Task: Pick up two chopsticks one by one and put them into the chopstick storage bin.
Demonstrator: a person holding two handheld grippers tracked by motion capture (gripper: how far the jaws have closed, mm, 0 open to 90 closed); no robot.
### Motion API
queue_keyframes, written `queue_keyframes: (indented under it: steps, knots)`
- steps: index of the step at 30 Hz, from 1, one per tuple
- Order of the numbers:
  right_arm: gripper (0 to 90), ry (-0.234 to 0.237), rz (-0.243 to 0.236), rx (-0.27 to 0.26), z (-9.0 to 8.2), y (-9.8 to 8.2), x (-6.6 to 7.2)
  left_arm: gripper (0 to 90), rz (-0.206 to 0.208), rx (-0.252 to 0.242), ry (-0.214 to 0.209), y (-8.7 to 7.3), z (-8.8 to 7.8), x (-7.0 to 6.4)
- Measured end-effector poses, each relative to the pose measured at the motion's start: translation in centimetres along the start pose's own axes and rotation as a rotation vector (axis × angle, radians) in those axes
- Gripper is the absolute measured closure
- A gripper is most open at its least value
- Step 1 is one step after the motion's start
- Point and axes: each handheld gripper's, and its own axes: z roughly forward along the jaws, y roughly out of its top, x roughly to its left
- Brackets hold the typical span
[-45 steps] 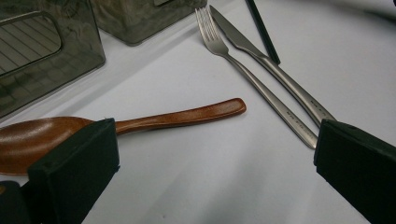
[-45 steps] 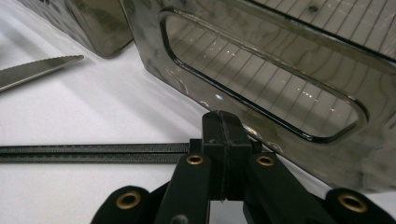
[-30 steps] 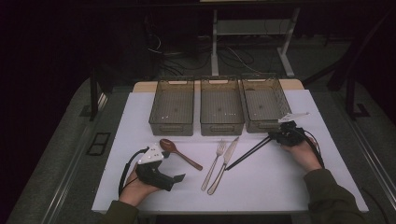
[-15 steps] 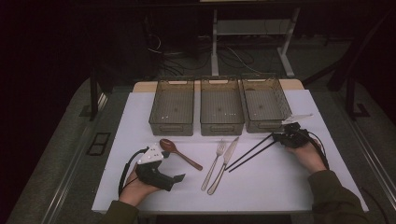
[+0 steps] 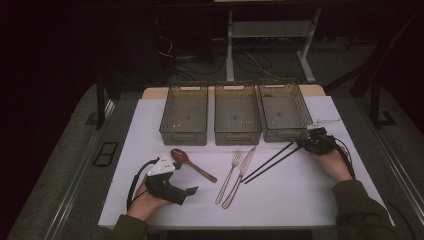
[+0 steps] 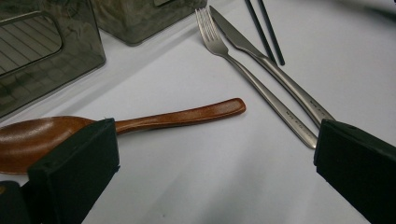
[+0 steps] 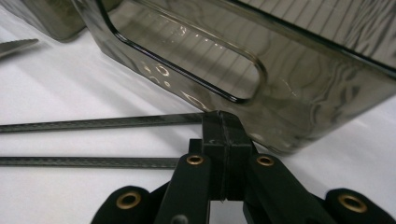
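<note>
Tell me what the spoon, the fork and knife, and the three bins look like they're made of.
Spoon: probably wood, reddish brown with a soft lacquered sheen. Fork and knife: metal, likely stainless steel, silvery with a brushed gleam. Three bins: smoky see-through plastic, glossy, with a ribbed floor showing through the wall in the gripper views.

My left gripper [image 5: 167,182] is black with a white plate on top and a black cable looping off its rear; its jaws are blocky and matte black. My right gripper [image 7: 223,135] has black linkage arms fixed by brass-coloured rivets, and my sleeves [image 5: 361,210] are dark olive.
</note>
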Motion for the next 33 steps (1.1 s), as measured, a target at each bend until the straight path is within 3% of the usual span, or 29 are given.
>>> queue_keyframes:
  steps: [14,33]
  knots:
    - [88.9,0.010,-0.010,0.017,-0.2,-0.4,-0.2,0.0,-0.001,0.001,-0.003,0.0,0.1,0.0]
    - [89.0,0.021,-0.037,0.063,-2.2,-2.3,-0.2,0.0,0.000,0.003,-0.004,0.0,0.1,-0.1]
